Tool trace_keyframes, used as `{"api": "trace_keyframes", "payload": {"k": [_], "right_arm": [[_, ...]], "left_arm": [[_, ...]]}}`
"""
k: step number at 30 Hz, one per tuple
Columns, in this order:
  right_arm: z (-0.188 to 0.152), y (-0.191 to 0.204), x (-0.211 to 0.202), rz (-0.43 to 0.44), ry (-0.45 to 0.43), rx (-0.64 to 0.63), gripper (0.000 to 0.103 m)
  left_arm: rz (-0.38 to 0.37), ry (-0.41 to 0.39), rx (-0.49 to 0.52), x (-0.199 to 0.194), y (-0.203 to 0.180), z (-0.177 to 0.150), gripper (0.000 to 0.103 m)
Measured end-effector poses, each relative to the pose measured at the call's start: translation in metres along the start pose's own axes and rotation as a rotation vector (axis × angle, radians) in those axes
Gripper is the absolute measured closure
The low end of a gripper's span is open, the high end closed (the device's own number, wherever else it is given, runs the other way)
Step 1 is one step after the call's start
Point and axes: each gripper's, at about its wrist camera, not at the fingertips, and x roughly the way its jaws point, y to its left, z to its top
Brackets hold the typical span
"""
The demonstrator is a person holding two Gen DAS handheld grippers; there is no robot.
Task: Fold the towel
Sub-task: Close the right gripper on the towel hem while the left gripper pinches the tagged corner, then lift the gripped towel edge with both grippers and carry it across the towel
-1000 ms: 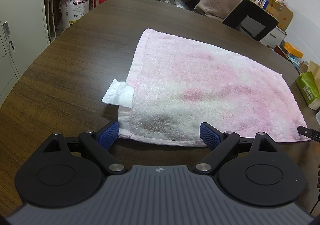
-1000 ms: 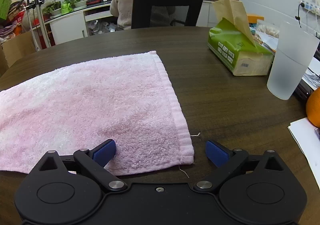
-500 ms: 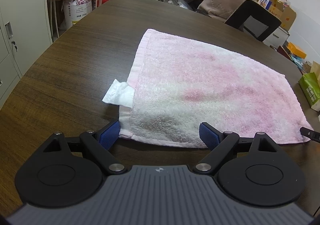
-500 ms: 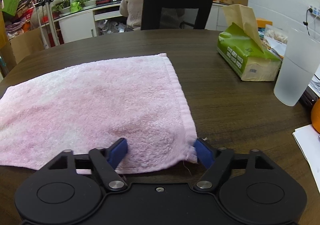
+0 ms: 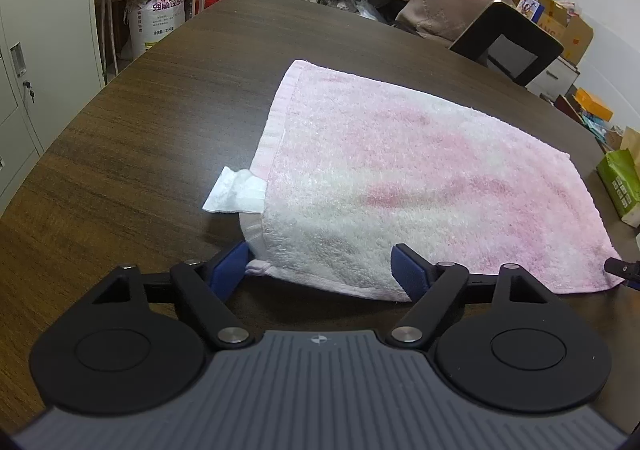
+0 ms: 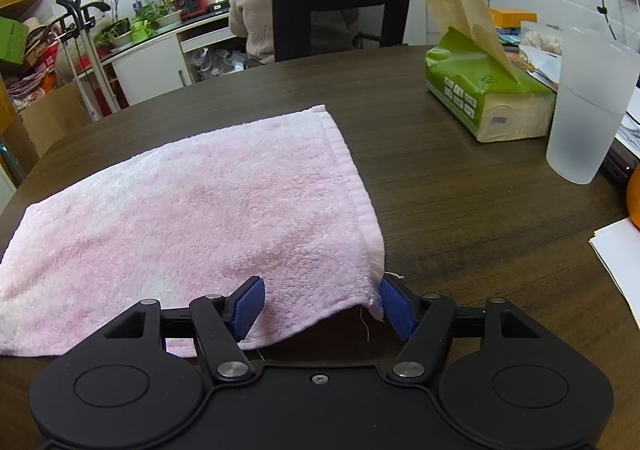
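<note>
A dark wood-grain worktop (image 6: pixel 460 189) is covered partly by a flat pink terry towel (image 6: pixel 208 209); a green tissue pack (image 6: pixel 480 97), a frosted plastic cup (image 6: pixel 584 109) and what may be white paper (image 6: pixel 620 250) rest on it.

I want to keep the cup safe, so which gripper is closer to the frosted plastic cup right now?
Right. The right gripper straddles the towel's near right corner, with the frosted cup ahead to its right. The left gripper sits at the towel's opposite near corner.

Pink terry towel (image 5: pixel 420 177) (image 6: pixel 192 217) spread flat on dark wood table, whitish faded patches toward left end. Both near corners slightly raised off the surface. Hemmed short edges; white label protrudes at left edge.
</note>
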Motion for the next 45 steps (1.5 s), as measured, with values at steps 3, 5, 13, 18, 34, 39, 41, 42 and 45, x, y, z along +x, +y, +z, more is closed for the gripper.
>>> {"api": "trace_keyframes", "payload": {"k": [3,5,13,18,34,39,41,42,45], "right_arm": [[0.002,-0.003,0.0,0.004,0.002,0.014,0.061],[0.003,-0.005,0.0,0.003,0.006,0.02,0.074],[0.006,-0.008,0.001,-0.001,0.021,0.038,0.088],[0.005,-0.008,0.001,-0.002,0.02,0.039,0.088],[0.014,-0.005,-0.004,0.013,0.007,0.047,0.088],[0.02,-0.003,-0.009,0.018,-0.008,0.047,0.088],[0.023,-0.002,-0.01,0.017,-0.011,0.047,0.088],[0.024,-0.001,-0.011,0.017,-0.011,0.047,0.088],[0.03,0.0,-0.013,0.015,-0.012,0.042,0.088]], "left_arm": [[0.001,0.0,-0.002,0.0,0.0,0.0,0.026],[0.004,-0.001,-0.003,0.0,-0.001,0.0,0.027],[-0.053,0.007,-0.065,0.002,0.006,0.005,0.054],[-0.053,0.009,-0.077,0.003,0.006,0.005,0.07],[-0.095,-0.009,-0.154,0.002,0.016,0.021,0.09],[-0.064,0.004,-0.112,0.001,0.01,0.034,0.095],[-0.054,0.003,-0.088,0.0,0.006,0.039,0.095],[-0.049,0.003,-0.073,-0.001,0.004,0.042,0.095],[-0.037,0.009,-0.028,-0.002,-0.002,0.05,0.095]]}}
